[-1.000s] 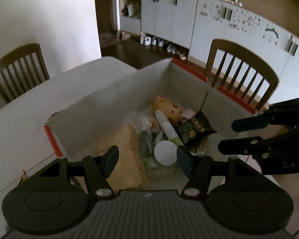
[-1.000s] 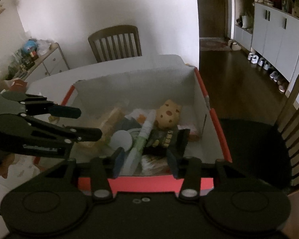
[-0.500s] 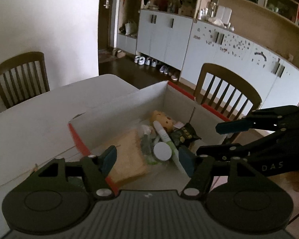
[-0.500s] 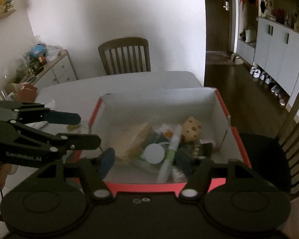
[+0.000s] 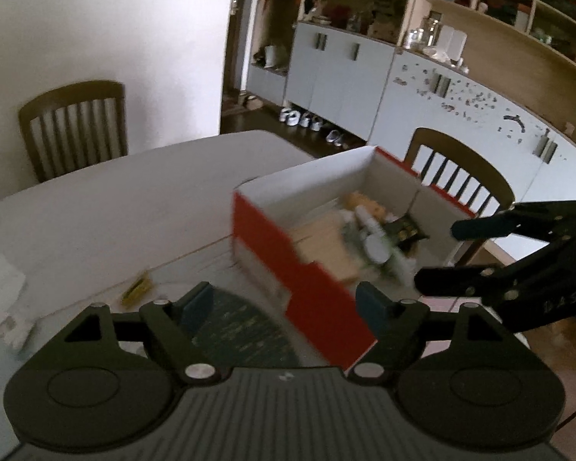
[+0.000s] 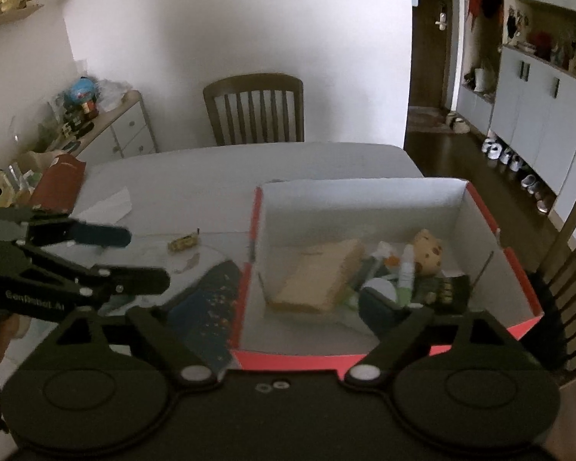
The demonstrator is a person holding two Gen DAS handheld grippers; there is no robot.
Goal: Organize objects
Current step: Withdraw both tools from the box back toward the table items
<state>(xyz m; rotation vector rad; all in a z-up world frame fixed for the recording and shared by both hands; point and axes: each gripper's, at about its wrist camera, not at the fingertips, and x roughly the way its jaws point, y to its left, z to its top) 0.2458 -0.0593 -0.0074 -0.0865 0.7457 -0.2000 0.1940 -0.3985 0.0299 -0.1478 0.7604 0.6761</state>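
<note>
A red-and-white cardboard box [image 6: 364,199] stands on the white table; it also shows in the left wrist view [image 5: 272,253]. Inside lie a tan packet [image 6: 318,276], a white-and-green tube [image 6: 405,269], a spotted yellow toy [image 6: 428,251], a dark snack bag [image 6: 447,292] and a white round lid [image 6: 380,288]. My left gripper [image 5: 284,301] is open and empty, above the table left of the box. My right gripper [image 6: 272,307] is open and empty, above the box's near rim. A dark patterned pouch [image 6: 207,307] lies beside the box.
A small yellow item [image 6: 182,242] and white paper [image 6: 107,205] lie on the table [image 6: 211,169]. Wooden chairs stand at the far side [image 6: 253,107] and the right [image 6: 572,257]. A cluttered sideboard [image 6: 96,126] is at the left.
Both grippers have pulled back and up from the box; the left one has swung left over the table. Both stay open and empty.
</note>
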